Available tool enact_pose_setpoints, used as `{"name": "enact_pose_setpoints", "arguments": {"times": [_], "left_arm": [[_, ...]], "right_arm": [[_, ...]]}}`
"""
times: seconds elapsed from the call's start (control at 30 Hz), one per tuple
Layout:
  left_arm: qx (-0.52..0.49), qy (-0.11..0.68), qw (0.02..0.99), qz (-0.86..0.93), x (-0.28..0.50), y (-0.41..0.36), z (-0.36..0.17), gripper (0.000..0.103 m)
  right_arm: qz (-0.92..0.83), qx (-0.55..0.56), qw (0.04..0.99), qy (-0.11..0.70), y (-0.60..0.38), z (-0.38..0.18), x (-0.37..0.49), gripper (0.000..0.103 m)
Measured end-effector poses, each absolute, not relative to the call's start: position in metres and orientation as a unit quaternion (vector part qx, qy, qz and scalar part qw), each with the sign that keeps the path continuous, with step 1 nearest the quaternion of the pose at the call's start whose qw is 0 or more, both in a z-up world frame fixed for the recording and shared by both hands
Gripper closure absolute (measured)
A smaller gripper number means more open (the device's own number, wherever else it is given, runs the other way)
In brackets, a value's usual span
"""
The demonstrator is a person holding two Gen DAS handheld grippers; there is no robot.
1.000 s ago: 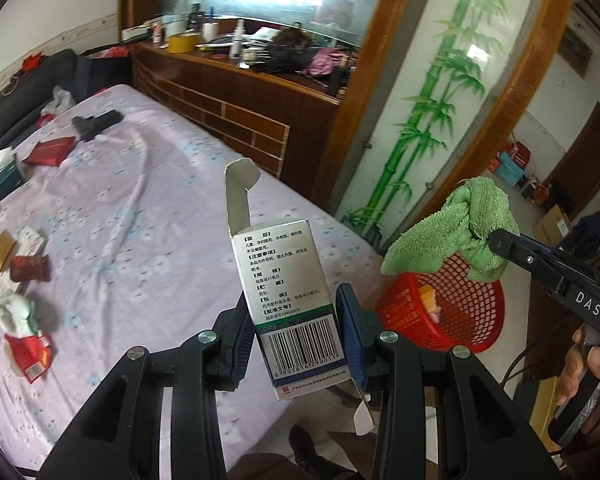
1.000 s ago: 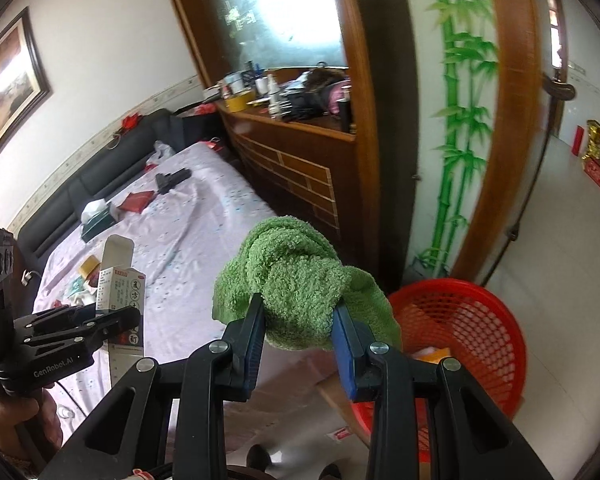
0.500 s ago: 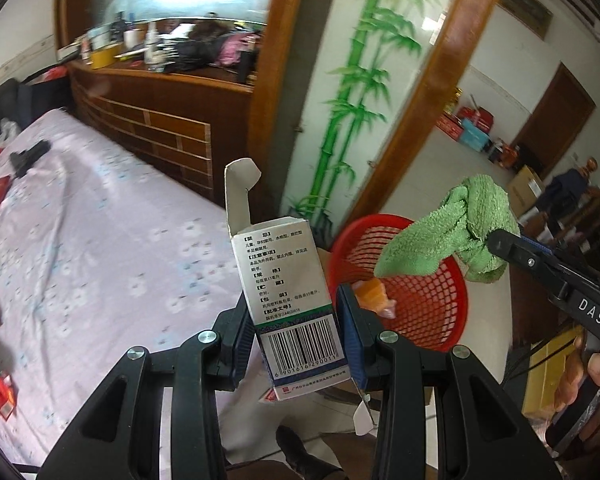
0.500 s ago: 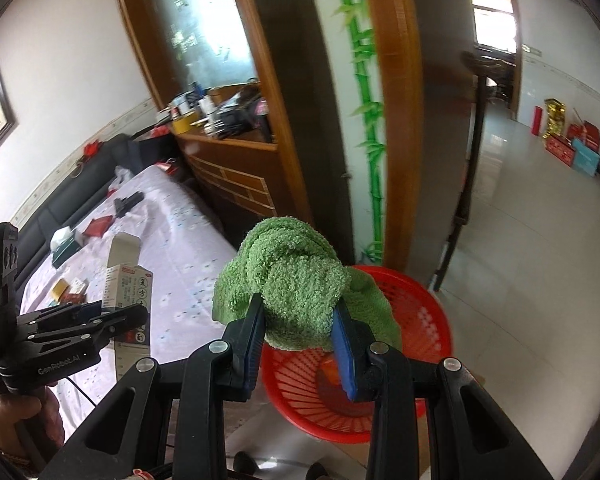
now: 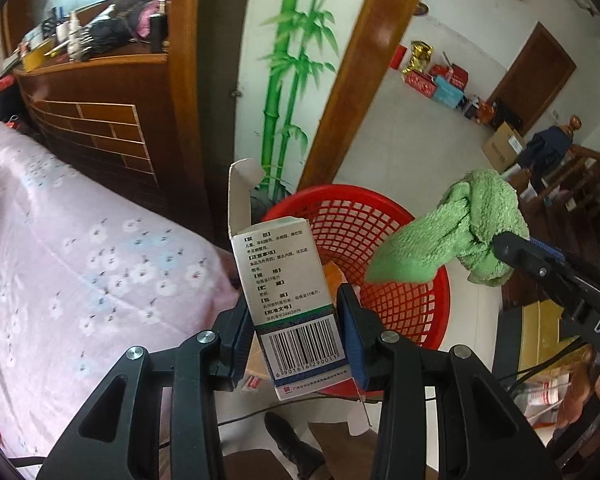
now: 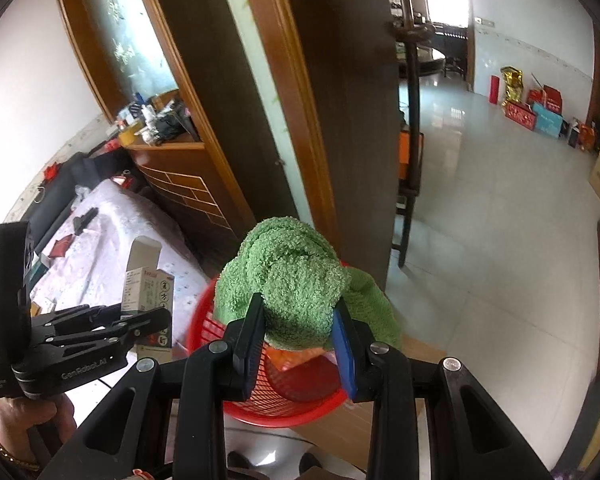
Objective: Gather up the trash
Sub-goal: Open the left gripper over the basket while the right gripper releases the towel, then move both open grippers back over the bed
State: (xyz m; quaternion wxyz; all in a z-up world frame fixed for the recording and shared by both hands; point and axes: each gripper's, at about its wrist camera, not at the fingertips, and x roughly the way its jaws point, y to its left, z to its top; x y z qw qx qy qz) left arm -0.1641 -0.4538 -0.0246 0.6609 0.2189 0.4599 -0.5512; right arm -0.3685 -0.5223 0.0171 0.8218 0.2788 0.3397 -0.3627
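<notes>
Gripping a small cardboard medicine box (image 5: 292, 304), the left gripper (image 5: 296, 332) is clamping its flat sides between two black, ribbed pads. The box is a tall white rectangle printed with rows of black text and a barcode near its lower end, and its top flap is standing open and upright. It is hanging just in front of the near rim of a round red plastic basket (image 5: 404, 312), whose walls are an open lattice of square holes. An orange wrapper (image 5: 334, 276) is lying inside the basket, partly hidden behind the box.

The right gripper (image 6: 300, 332) is pinching a bunched green terry cloth (image 6: 288, 280) between its pads, one black and one blue-faced. The cloth is thick, nubbly and crumpled into a rounded lump, with a flatter tail drooping to one side. It is hanging above the basket's open mouth, not touching the mesh.

To the left, a bed (image 5: 60, 264) is covered in a smooth pale pink sheet dotted with small white blossoms. Behind the basket, a glossy brown wooden door frame (image 5: 364, 80) is standing beside a panel painted with green bamboo stalks (image 5: 288, 72). Pale, shiny floor tiles (image 6: 500, 240) are spreading beyond the doorway.
</notes>
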Motion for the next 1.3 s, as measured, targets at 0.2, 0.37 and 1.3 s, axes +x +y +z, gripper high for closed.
{"name": "enact_pose_setpoints", "arguments": {"times": [0.2, 0.37, 1.3], "left_arm": [[0.223, 0.469, 0.651, -0.554, -0.164, -0.467, -0.034, 0.056], [0.212, 0.469, 0.656, -0.553, -0.16, -0.462, -0.033, 0.026], [0.029, 0.499, 0.828, -0.254, 0.001, -0.16, -0.024, 0.012]], "right_arm": [[-0.361, 0.281, 0.815, 0.355, -0.525, 0.005, -0.37, 0.069], [-0.36, 0.285, 0.816, 0.352, -0.53, 0.004, -0.366, 0.042], [-0.154, 0.181, 0.89, 0.39, -0.429, 0.002, -0.158, 0.009]]}}
